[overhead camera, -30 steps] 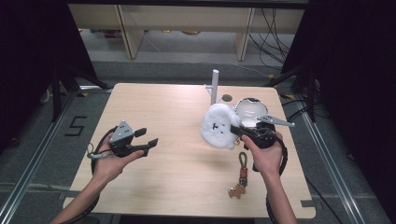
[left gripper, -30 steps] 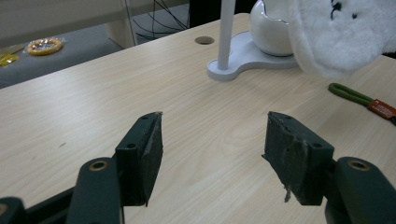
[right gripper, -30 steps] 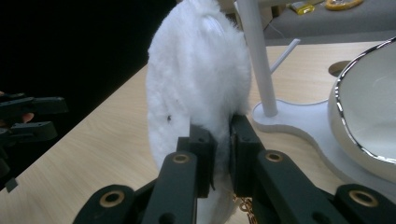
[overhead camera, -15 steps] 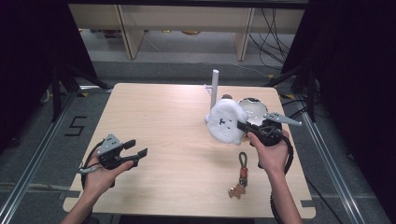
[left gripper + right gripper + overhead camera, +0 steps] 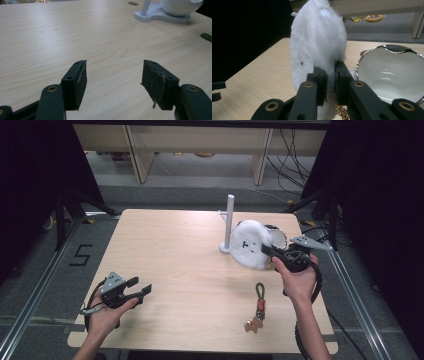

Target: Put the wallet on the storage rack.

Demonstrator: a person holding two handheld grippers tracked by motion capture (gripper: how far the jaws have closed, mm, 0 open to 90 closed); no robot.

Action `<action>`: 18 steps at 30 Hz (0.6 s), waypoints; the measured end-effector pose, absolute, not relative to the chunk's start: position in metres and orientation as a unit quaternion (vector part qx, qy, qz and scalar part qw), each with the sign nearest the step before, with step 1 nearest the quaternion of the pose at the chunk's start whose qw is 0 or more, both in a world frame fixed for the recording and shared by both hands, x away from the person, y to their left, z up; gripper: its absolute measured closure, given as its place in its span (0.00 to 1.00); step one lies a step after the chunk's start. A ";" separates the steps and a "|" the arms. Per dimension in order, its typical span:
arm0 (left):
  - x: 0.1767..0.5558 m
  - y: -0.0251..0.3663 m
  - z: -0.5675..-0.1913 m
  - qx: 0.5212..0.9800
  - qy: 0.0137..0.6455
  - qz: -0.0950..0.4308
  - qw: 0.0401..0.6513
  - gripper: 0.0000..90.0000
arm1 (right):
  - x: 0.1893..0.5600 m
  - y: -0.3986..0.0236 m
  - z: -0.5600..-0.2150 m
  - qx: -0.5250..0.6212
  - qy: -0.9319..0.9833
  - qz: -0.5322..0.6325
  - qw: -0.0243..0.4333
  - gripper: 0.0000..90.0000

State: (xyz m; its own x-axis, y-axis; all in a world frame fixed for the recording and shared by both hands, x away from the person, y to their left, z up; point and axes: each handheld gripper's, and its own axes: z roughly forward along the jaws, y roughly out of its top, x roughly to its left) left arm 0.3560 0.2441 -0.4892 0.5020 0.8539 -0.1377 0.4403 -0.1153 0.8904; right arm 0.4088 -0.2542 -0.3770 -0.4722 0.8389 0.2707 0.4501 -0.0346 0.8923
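- Right gripper [image 5: 270,251] was pinching the white fluffy plush pouch [image 5: 248,244] at its near edge; in the right gripper view the jaws stood pressed tight into the fur [image 5: 317,45], so the grasp itself looked complete.
- The pouch was held up off the counter [image 5: 175,250], at the far right, just right of the white post stand [image 5: 229,224] and in front of the white bowl [image 5: 392,75] with a silvery rim.
- Judged progress: the pick-up was done; the pouch had not yet been hung on the stand's side peg or set down. Which of the two was intended could not be told for certain, though its place beside the post suggested hanging.
- Left gripper [image 5: 140,287] sat low over the near left of the counter with jaws spread and nothing between them; it took no part in the hold.
- A keychain [image 5: 258,307] with a green strap and a brown charm lay untouched on the near right of the counter.
- Pouch appearance: round, flat-sided, long white pile, small dark face marks on the side toward the stand, and a gold chain [image 5: 340,110] dangling below the jaws.
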 end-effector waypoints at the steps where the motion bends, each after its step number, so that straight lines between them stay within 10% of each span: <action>1: 0.357 0.244 -0.491 0.715 0.451 0.212 0.490 0.40 | 0.410 -0.257 -0.376 0.478 0.675 0.528 0.194 0.92; 18: 0.357 0.244 -0.499 0.714 0.459 0.210 0.485 0.40 | 0.427 -0.281 -0.364 0.505 0.644 0.531 0.219 0.92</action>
